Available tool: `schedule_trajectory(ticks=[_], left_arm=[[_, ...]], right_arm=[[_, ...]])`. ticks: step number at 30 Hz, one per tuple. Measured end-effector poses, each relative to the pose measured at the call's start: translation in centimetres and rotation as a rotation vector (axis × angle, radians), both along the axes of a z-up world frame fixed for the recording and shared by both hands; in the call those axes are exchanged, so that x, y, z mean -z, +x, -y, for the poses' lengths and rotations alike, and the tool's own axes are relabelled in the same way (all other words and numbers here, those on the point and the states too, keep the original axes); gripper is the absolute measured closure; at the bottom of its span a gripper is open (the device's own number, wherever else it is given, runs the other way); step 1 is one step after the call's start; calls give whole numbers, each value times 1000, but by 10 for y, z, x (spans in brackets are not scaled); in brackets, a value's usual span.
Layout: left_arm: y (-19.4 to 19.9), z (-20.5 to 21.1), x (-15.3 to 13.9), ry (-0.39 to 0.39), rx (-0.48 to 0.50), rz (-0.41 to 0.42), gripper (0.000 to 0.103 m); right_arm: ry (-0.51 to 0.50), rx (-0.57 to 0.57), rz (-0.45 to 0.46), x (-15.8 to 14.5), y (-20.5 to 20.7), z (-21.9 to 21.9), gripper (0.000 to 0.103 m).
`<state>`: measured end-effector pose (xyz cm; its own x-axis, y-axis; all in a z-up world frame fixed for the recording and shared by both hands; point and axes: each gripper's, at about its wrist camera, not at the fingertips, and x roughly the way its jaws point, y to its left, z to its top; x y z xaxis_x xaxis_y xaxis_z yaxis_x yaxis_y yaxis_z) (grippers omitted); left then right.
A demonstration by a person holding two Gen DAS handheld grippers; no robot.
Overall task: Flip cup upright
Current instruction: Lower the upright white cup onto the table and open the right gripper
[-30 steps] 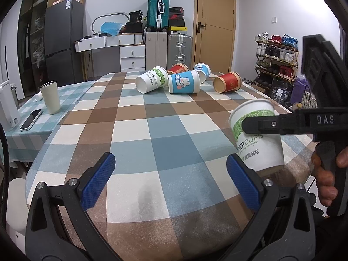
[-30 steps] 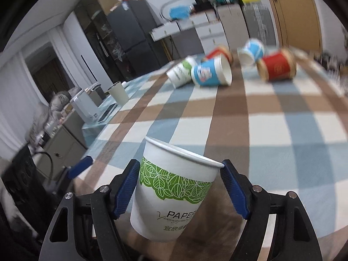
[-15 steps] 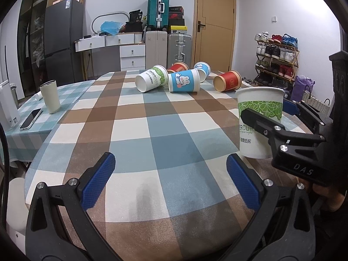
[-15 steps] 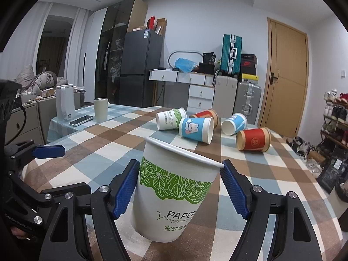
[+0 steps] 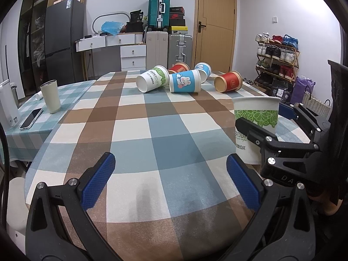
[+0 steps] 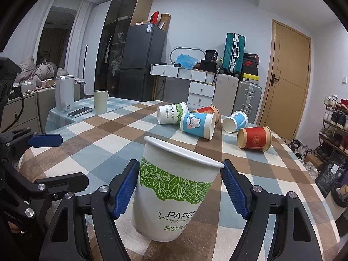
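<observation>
A white paper cup with green leaves (image 6: 174, 193) stands upright on the checked table, mouth up, between the blue pads of my right gripper (image 6: 179, 190). The left pad touches its side; a small gap shows at the right pad. In the left wrist view the same cup (image 5: 255, 121) stands at the right with the right gripper (image 5: 280, 134) around it. My left gripper (image 5: 171, 182) is open and empty above the near table edge.
Several cups lie on their sides at the far end: green-leaf (image 5: 153, 81), blue rabbit (image 5: 184, 84), red (image 5: 228, 82), another blue (image 5: 203, 71) and another red (image 5: 179, 67). A cream tumbler (image 5: 51, 95), phone (image 5: 31, 118) and white kettle (image 6: 63, 92) sit left.
The right gripper turned the green-leaf cup from tilted to upright and lowered it onto the table. Its jaws have widened slightly. The left gripper has not moved.
</observation>
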<state>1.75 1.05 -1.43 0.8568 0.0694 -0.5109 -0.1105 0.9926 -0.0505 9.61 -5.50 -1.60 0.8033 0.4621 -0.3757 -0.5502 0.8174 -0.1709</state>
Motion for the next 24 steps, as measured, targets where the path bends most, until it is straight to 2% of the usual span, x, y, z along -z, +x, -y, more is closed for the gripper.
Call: schedule_trajectory(ticks=[12, 24], left_arm=[[0, 1, 0, -1, 0, 2, 1], [-5, -2, -5, -26, 32, 49, 1]], right_arm=[[-11, -87, -34, 4, -11, 0, 24], [43, -94, -57, -3, -11, 22, 4]])
